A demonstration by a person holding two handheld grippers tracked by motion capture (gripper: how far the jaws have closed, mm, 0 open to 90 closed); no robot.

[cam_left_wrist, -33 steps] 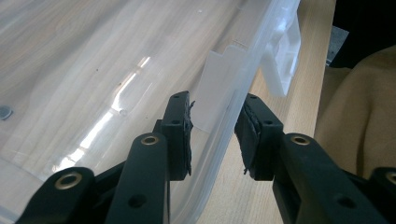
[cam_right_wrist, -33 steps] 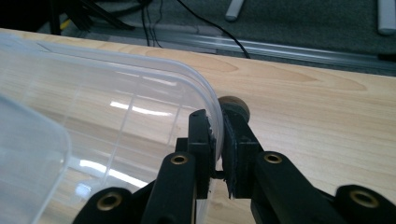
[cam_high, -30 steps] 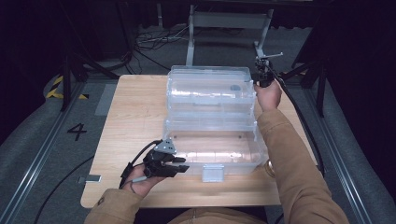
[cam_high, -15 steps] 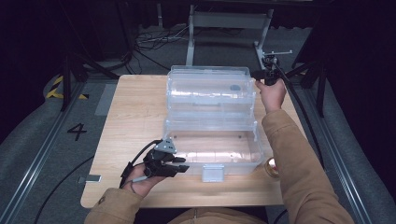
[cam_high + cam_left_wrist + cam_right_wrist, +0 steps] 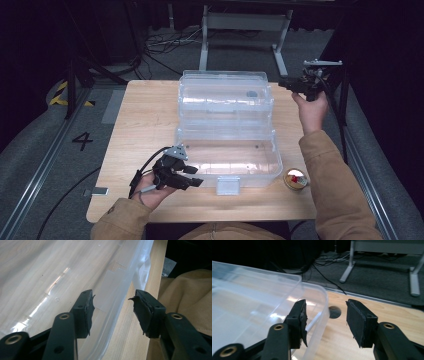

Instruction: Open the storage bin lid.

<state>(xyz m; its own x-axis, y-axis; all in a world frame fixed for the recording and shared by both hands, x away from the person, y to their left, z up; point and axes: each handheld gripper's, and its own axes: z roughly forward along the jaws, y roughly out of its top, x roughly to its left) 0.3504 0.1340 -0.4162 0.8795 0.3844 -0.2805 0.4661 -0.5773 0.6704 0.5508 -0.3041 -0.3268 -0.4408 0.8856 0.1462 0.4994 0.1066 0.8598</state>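
A clear plastic box (image 5: 260, 172) lies open on the wooden table (image 5: 145, 120), its lid (image 5: 225, 95) standing up behind the base. At the box's front left corner, my left gripper (image 5: 195, 176) has just been opening. In the left gripper view its jaws (image 5: 113, 293) straddle the box's front rim (image 5: 120, 312), with the pads clear of it. My right gripper (image 5: 286, 85) hovers beside the lid's upper right corner and has also just been opening. Its jaws (image 5: 325, 302) stand apart with nothing between them, the lid's corner (image 5: 322, 300) close to the left pad.
A small roll of tape (image 5: 296, 179) lies on the table right of the box's front corner. The box's latch (image 5: 228, 185) hangs at the front edge. A metal stand (image 5: 245, 22) and cables cross the dark floor behind the table. A tan sleeve (image 5: 190, 290) is near.
My right gripper let go of the lid's upper right corner and moved right and up, away from it. The left gripper stayed at the front left corner.
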